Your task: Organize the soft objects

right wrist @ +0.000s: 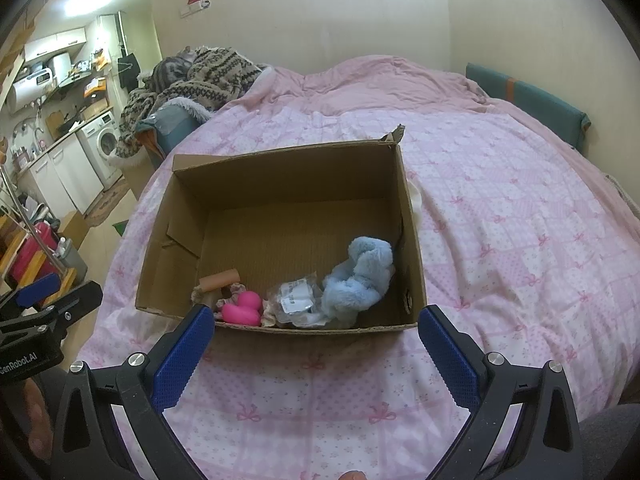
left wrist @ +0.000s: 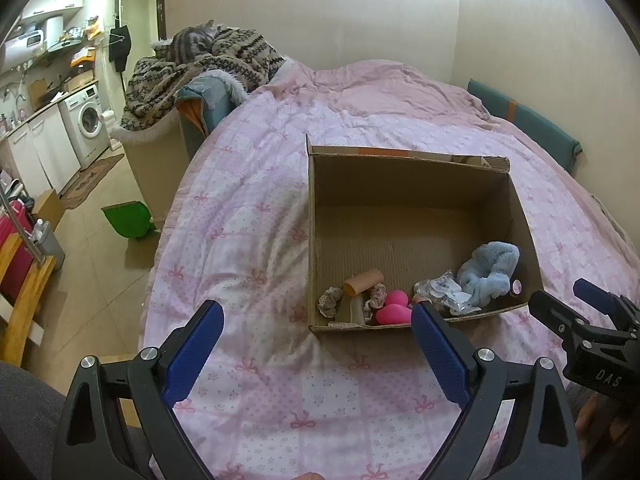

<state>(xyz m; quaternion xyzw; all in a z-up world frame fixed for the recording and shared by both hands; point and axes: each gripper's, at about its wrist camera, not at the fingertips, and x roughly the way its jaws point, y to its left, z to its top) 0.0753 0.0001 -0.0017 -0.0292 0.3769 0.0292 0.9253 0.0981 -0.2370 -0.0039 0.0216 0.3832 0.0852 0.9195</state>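
Note:
An open cardboard box (left wrist: 408, 204) (right wrist: 280, 176) sits on the pink bed. Along its near wall lie a light blue plush toy (left wrist: 490, 270) (right wrist: 358, 276), two pink egg-shaped sponges (left wrist: 394, 308) (right wrist: 242, 308), a clear plastic packet (left wrist: 442, 290) (right wrist: 296, 300), scrunchies (left wrist: 332, 300) and a cardboard tube (left wrist: 364, 281) (right wrist: 220, 278). My left gripper (left wrist: 316, 316) is open over the quilt just before the box, holding nothing. My right gripper (right wrist: 316, 320) is open too, nothing between its fingers, at the box's near edge. Each gripper shows at the other view's side: the right gripper (left wrist: 576, 304), the left gripper (right wrist: 52, 292).
The pink patterned quilt (left wrist: 256, 216) (right wrist: 500, 216) covers the bed around the box. A knitted blanket pile (left wrist: 200, 64) lies on a chair at the far left. The floor at left holds a green dustpan (left wrist: 128, 220), a grey bin (left wrist: 50, 240) and a washing machine (left wrist: 86, 118).

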